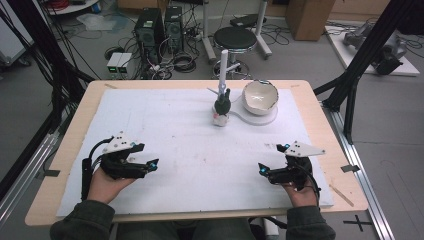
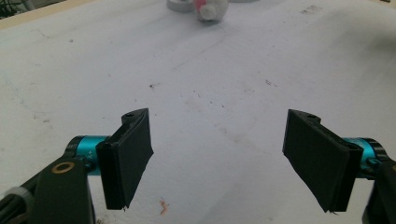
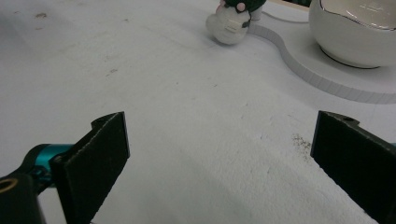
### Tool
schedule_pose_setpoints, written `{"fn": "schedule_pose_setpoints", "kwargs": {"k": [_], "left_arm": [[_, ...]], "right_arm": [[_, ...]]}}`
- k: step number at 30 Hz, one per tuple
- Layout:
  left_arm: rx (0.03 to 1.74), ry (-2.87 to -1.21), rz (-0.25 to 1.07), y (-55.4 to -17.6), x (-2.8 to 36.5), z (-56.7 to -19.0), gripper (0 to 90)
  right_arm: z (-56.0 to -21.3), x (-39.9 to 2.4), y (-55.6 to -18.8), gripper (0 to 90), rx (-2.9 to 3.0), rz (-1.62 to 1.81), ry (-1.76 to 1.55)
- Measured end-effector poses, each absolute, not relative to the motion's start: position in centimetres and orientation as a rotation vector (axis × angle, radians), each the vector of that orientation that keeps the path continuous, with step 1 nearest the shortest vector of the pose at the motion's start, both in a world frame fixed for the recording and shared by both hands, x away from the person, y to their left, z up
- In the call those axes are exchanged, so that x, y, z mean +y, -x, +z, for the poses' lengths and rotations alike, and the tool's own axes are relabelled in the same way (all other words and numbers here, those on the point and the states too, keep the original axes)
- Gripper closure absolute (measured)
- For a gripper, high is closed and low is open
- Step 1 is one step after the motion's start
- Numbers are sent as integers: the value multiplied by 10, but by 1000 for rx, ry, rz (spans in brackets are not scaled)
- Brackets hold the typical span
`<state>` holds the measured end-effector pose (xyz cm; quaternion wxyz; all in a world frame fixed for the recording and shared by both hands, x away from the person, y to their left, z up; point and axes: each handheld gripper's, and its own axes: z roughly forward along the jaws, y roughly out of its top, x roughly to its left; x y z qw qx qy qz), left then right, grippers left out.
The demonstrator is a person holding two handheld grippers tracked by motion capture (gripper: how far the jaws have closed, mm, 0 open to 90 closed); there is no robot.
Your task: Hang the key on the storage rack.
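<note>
Both grippers rest low on the white foam sheet [image 1: 165,135] that covers the wooden table [image 1: 75,130], and neither holds anything.

The left gripper [image 1: 150,165] sits in the person's left hand [image 1: 102,182] at the near left part of the sheet. In the left gripper view its two black pads [image 2: 133,154] stand wide apart with only bare, lightly stained foam between them, so its grasp is released.

The right gripper [image 1: 262,170] sits in the right hand [image 1: 300,192] at the near right part of the sheet, its tips turned toward the middle. In the right gripper view its pads [image 3: 100,149] are likewise spread wide over bare foam, released and empty.

The nearest thing to both is a small figurine [image 1: 221,110] with a white body and a dark green top, standing at the far middle of the sheet, well apart from both grippers. In the right gripper view it [image 3: 232,21] stands just beside the curved edge of a flat white base plate [image 3: 317,74]. A white eggshell-shaped bowl [image 1: 260,97] with a jagged rim rests on that plate, just to the right of the figurine. A white upright post [image 1: 223,65] rises directly behind the figurine.

Beyond the table's far edge, a black round stool [image 1: 235,37] and computer towers [image 1: 160,27] stand on the floor among cables.
</note>
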<state>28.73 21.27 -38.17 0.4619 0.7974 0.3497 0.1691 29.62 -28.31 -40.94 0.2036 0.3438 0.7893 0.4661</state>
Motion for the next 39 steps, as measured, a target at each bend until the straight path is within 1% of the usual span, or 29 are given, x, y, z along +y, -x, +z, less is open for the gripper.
{"fn": "schedule_pose_setpoints", "kwargs": {"k": [39], "left_arm": [[873,-1954,463,-260,234,-405,237]], "right_arm": [[-411,-280,-297,34,2216,1286,-958]]}}
